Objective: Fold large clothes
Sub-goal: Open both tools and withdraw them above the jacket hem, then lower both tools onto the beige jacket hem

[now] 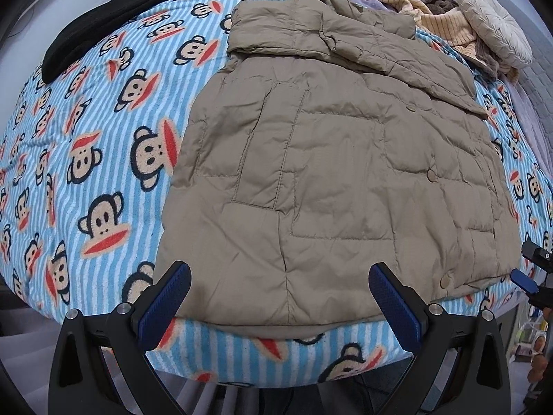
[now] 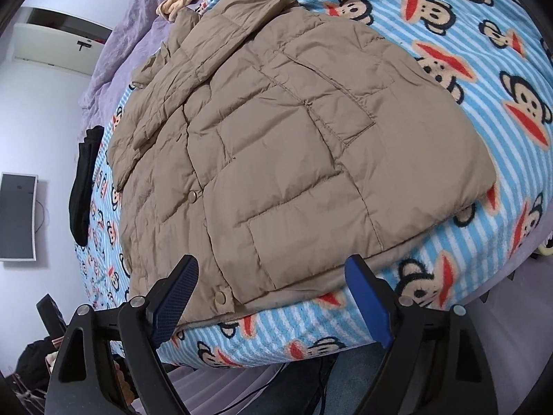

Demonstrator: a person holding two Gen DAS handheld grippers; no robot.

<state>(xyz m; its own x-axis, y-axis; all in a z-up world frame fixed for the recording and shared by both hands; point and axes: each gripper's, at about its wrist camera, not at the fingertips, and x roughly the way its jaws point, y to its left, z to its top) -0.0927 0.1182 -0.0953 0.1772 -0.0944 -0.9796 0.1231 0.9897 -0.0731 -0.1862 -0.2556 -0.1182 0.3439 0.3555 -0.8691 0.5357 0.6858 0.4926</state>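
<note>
just ahead of both spread claws (image 1: 280, 288) (image 2: 273, 285) lies the tan jacket (image 1: 331, 159).

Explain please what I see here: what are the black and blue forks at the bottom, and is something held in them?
They are two hand-held grippers; a person carries one in each hand, each with its own camera. One picture looks along the left gripper, the other along the right gripper. Both stand open and hold nothing. Ahead lies a beige padded jacket with snap buttons, sleeves folded in, on a striped monkey-print blanket. Farther off lie a black garment, a striped yellow garment and a round cushion.
</note>
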